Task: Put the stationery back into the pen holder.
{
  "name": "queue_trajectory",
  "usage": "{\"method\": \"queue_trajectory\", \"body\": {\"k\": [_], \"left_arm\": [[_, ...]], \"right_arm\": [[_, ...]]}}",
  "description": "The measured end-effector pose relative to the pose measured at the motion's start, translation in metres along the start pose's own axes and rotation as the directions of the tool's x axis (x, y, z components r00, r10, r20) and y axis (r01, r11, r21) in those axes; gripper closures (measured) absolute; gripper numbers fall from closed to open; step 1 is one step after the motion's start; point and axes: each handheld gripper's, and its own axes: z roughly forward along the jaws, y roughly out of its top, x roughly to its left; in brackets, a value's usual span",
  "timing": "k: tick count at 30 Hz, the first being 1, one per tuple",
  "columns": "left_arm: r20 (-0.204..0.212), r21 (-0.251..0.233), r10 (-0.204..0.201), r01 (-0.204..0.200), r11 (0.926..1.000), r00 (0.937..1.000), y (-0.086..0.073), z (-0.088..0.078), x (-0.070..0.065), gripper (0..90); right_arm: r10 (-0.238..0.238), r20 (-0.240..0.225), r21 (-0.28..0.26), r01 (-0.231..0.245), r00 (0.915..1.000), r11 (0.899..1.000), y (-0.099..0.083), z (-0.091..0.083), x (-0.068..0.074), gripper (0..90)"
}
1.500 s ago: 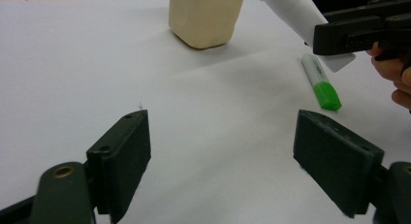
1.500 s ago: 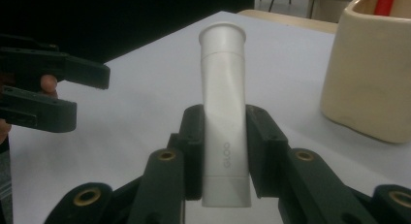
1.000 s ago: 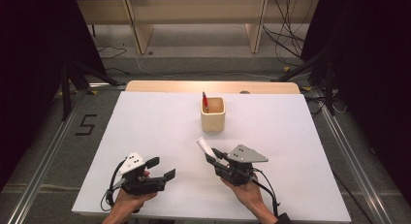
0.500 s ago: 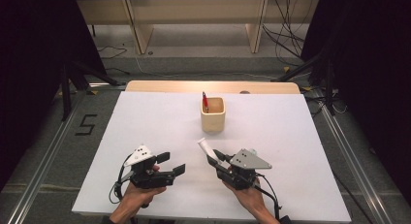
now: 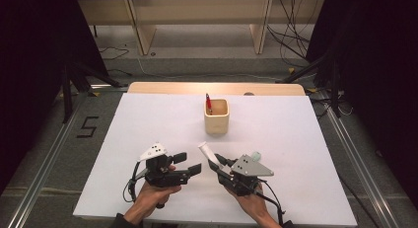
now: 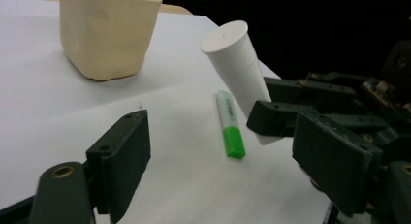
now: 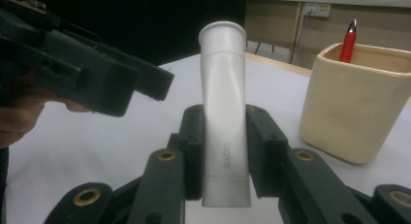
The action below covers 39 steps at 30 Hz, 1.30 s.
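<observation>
White plastic glue tube [image 7: 224,112], capped end raised: sitting clamped between the right gripper's [image 5: 220,165] jaws, hand resting low near the white table's [image 5: 296,139] front edge. Left gripper [image 5: 190,165], jaws standing apart and empty, is pointing at the tube, having drawn closer since earlier. Green highlighter [image 6: 229,131] is lying below.

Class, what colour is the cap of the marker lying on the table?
Bright green; the marker has a white barrel. It shows best in the left gripper view.
</observation>
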Motion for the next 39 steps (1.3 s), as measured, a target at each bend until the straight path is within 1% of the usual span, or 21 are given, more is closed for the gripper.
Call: {"method": "queue_trajectory", "body": {"k": [4, 6, 8, 10, 14, 16, 19, 22, 23, 24, 25, 26, 27, 30, 33, 37, 39], "left_arm": [[0.034, -0.012, -0.062, 0.062, 0.998, 0.9975, 0.003, 0.006, 0.0, 22.6], [0.057, -0.016, -0.093, 0.094, 0.9955, 0.9941, 0.004, 0.008, 0.001, 23.1], [0.064, -0.021, -0.113, 0.114, 0.9932, 0.9915, 0.005, 0.009, 0.001, 23.9], [0.075, -0.026, -0.142, 0.144, 0.9892, 0.9871, 0.005, 0.011, 0.002, 25.0], [0.084, -0.036, -0.173, 0.177, 0.9836, 0.9813, 0.005, 0.013, 0.003, 26.9], [0.095, -0.038, -0.199, 0.203, 0.9783, 0.9754, 0.006, 0.014, 0.004, 28.8], [0.101, -0.037, -0.222, 0.227, 0.9733, 0.9698, 0.006, 0.016, 0.005, 30.9], [0.097, -0.038, -0.233, 0.238, 0.9706, 0.9677, 0.005, 0.018, 0.006, 32.9], [0.102, -0.042, -0.247, 0.253, 0.9667, 0.9636, 0.004, 0.019, 0.007, 33.7], [0.109, -0.044, -0.265, 0.271, 0.9615, 0.9579, 0.004, 0.02, 0.008, 34.8], [0.11, -0.043, -0.27, 0.276, 0.9601, 0.9564, 0.004, 0.021, 0.008, 35.7], [0.109, -0.045, -0.271, 0.277, 0.9598, 0.9563, 0.003, 0.022, 0.008, 36.5], [0.109, -0.047, -0.271, 0.277, 0.9598, 0.9565, 0.003, 0.023, 0.008, 37.1], [0.117, -0.051, -0.276, 0.283, 0.9577, 0.954, 0.003, 0.024, 0.007, 39.3], [0.113, -0.056, -0.282, 0.289, 0.9556, 0.9528, 0.002, 0.026, 0.007, 42.8], [0.122, -0.063, -0.299, 0.309, 0.9491, 0.9462, 0.002, 0.027, 0.008, 46.0], [0.13, -0.06, -0.31, 0.32, 0.9455, 0.9417, 0.001, 0.028, 0.009, 48.5]], "right_arm": [[-0.012, 0.0, 0.0, 0.012, 0.9999, 1.0, -0.002, 0.002, 0.003, 71.3], [-0.018, 0.002, 0.001, 0.018, 0.9998, 1.0, -0.002, 0.002, 0.004, 71.3], [-0.024, 0.002, -0.004, 0.024, 0.9997, 1.0, -0.002, 0.002, 0.005, 71.3], [-0.028, 0.004, 0.0, 0.028, 0.9996, 1.0, -0.002, 0.002, 0.006, 71.3], [-0.031, 0.008, -0.007, 0.031, 0.9995, 1.0, -0.003, 0.003, 0.007, 71.3], [-0.037, 0.01, -0.006, 0.037, 0.9993, 0.999, -0.003, 0.003, 0.008, 71.3], [-0.041, 0.011, -0.005, 0.041, 0.9991, 0.999, -0.004, 0.003, 0.009, 71.2], [-0.049, 0.015, -0.009, 0.049, 0.9987, 0.999, -0.004, 0.005, 0.01, 71.3], [-0.049, 0.019, -0.006, 0.049, 0.9986, 0.999, -0.004, 0.005, 0.01, 71.3], [-0.047, 0.021, -0.001, 0.047, 0.9987, 0.999, -0.004, 0.005, 0.01, 71.3], [-0.048, 0.024, 0.001, 0.048, 0.9986, 0.999, -0.005, 0.005, 0.01, 71.3], [-0.048, 0.024, -0.004, 0.048, 0.9986, 0.999, -0.005, 0.006, 0.009, 71.2], [-0.046, 0.024, 0.002, 0.046, 0.9987, 0.999, -0.005, 0.006, 0.009, 71.3], [-0.049, 0.027, 0.005, 0.049, 0.9984, 0.999, -0.006, 0.007, 0.01, 71.3], [-0.048, 0.028, 0.004, 0.048, 0.9985, 0.999, -0.006, 0.007, 0.011, 71.3], [-0.05, 0.029, 0.001, 0.05, 0.9984, 0.999, -0.006, 0.007, 0.011, 71.2], [-0.05, 0.029, 0.003, 0.05, 0.9983, 0.999, -0.006, 0.007, 0.011, 71.3]]}}
